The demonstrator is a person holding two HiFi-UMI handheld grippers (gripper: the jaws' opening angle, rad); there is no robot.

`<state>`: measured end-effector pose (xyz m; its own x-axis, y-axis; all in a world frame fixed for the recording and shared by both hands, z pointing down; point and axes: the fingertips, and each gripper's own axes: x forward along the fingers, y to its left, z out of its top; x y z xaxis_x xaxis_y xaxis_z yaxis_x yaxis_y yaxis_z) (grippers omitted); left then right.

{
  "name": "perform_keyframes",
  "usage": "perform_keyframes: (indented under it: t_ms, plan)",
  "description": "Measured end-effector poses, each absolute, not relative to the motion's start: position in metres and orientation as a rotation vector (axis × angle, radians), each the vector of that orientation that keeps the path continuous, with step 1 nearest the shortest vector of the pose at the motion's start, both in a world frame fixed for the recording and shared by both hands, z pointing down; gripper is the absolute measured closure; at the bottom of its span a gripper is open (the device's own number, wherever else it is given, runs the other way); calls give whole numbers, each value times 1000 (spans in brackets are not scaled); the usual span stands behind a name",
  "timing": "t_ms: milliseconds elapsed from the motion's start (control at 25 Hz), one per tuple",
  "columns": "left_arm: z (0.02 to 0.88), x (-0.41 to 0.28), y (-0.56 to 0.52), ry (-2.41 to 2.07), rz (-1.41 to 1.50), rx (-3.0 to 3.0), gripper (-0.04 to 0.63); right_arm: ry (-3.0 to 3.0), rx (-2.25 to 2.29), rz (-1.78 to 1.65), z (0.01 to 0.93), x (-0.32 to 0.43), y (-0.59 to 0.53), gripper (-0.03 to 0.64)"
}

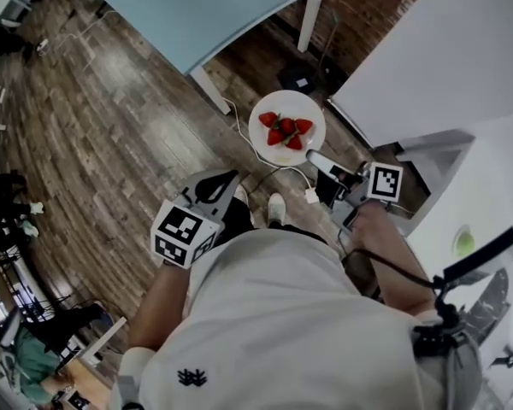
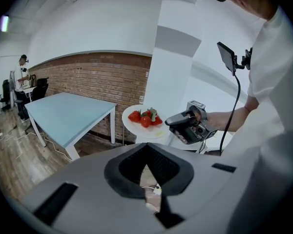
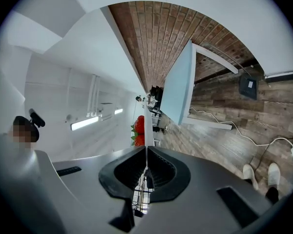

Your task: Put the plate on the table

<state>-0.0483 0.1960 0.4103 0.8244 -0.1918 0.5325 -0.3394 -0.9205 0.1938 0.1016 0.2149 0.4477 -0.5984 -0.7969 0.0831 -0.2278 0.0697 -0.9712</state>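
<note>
The right gripper (image 1: 315, 158) pinches the rim of the one white plate (image 1: 257, 136), its jaws pressed onto the edge, which runs edge-on between them in the right gripper view; the plate hangs above the wood floor (image 1: 111, 101), apart from the single blue table (image 1: 205, 7); five strawberries (image 1: 286, 126) lie on it; the left gripper (image 1: 225, 184) is pressed together on nothing, beside and below the plate.

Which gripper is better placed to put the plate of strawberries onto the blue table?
Right. The right gripper clamps the plate by its rim; the left gripper holds nothing, jaws together.
</note>
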Motion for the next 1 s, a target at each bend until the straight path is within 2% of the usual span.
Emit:
perform_keyframes:
  t_ms: [360,720,1000]
  plan:
    - [428,-36,84,-391,722,2734,594,1864,-1050,-1533,456,130,107,600]
    - [421,-18,-64,-181,849,2826,594,1874,-1074,-1538,447,124,-68,600]
    - [439,-14,-151,-228,819,2768,594,1850,-1047,-1619,489,125,-183,600]
